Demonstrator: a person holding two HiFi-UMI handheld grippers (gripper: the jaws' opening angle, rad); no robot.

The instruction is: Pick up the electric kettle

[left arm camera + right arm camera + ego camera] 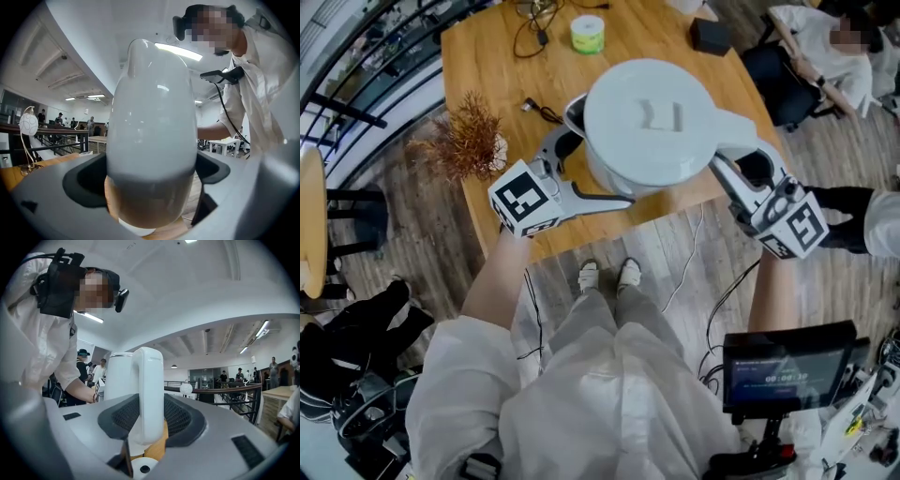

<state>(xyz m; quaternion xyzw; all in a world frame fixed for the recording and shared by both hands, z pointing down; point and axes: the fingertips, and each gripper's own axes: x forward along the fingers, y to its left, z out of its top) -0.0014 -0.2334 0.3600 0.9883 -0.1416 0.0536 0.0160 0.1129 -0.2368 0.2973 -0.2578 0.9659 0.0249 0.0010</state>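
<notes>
Your left gripper (584, 157) squeezes the slick-looking body of the white plastic electric kettle (652, 127), right gripper (748, 171) jaws clamp its rigid handle (733, 131) (I'd trust that grip more).

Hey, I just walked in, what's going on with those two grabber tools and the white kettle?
A person works a hand-held gripper in each hand, and both are clamped on a white electric kettle. The left gripper squeezes the kettle's body on the side opposite the handle, which the right gripper grips. The kettle hangs in the air above the wooden table, clear of its round base below.
</notes>
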